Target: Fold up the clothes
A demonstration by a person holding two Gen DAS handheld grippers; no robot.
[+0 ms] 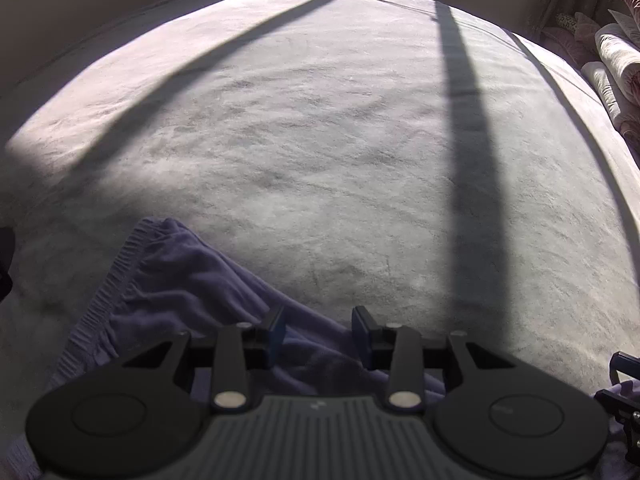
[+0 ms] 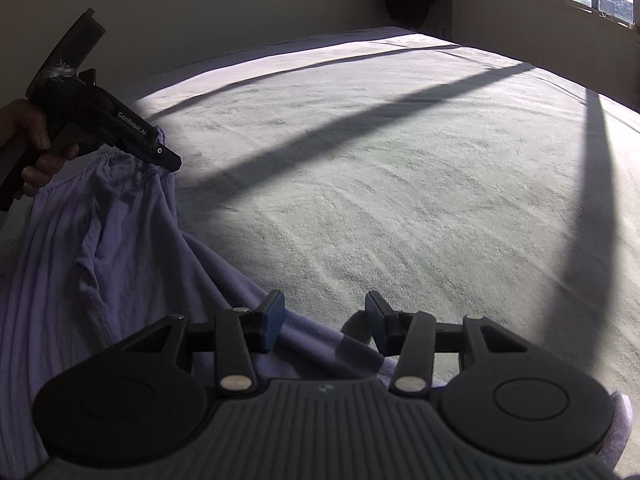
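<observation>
Garment: a lilac ribbed garment (image 2: 100,248) lies at the near left of the bed (image 2: 400,184), bunched and creased, with a gathered hem (image 1: 100,300) along its left side in the left wrist view.
Bed: a pale, nubbly cover crossed by long window shadows; the whole far and right part of it carries nothing.
Left tongs: the left tongs (image 1: 318,330) point steeply down over the garment's far edge, with purple cloth lying between the fingers. Their gap is moderate and the pads do not visibly press the cloth, so I read them as released, not yet gripping. In the right wrist view a hand (image 2: 36,148) holds this tool at the garment's far left corner, where its tip meets the cloth.
Right tongs: the right tongs (image 2: 324,322) hover over the garment's right edge, fingers parted, a fold of fabric below and between them but not pinched; released too.
Progress: judging by how it lies, the task is at its very start. The garment is neither spread flat nor folded, and no neat crease shows.
Left to do: likely take hold of both corners, lift and lay the garment out on the open bed, then make every fold.
Far right: rolled bedding or cushions (image 1: 616,64) sit beyond the bed's edge.
</observation>
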